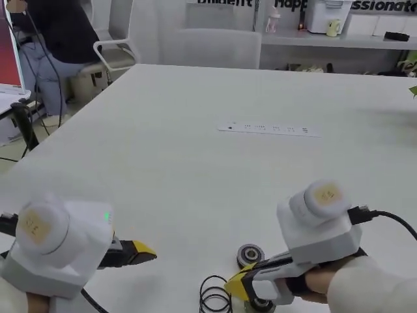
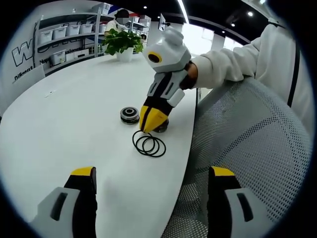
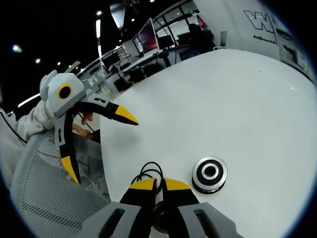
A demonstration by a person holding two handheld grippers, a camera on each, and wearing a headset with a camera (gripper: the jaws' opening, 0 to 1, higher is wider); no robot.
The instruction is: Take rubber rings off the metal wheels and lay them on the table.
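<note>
Near the table's front edge, my right gripper (image 1: 236, 285) (image 3: 157, 184) has its jaws pressed together on a thin black rubber ring. That ring joins a small pile of rubber rings (image 1: 215, 297) (image 2: 148, 145) (image 3: 150, 171) lying flat just ahead of the tips. One metal wheel (image 1: 249, 254) (image 2: 130, 114) (image 3: 209, 173) stands free beside the gripper. A second metal wheel (image 1: 260, 304) (image 2: 162, 128) sits partly hidden under the gripper's jaws. My left gripper (image 1: 138, 252) (image 2: 152, 174) (image 3: 99, 144) hovers off to the left, jaws spread wide and holding nothing.
A white power strip (image 1: 268, 128) lies flush in the table's middle. A grey mesh chair (image 2: 237, 148) stands at the near table edge. A seated person (image 1: 55, 32) is at the far left, and a potted plant (image 2: 121, 42) stands at the table's end.
</note>
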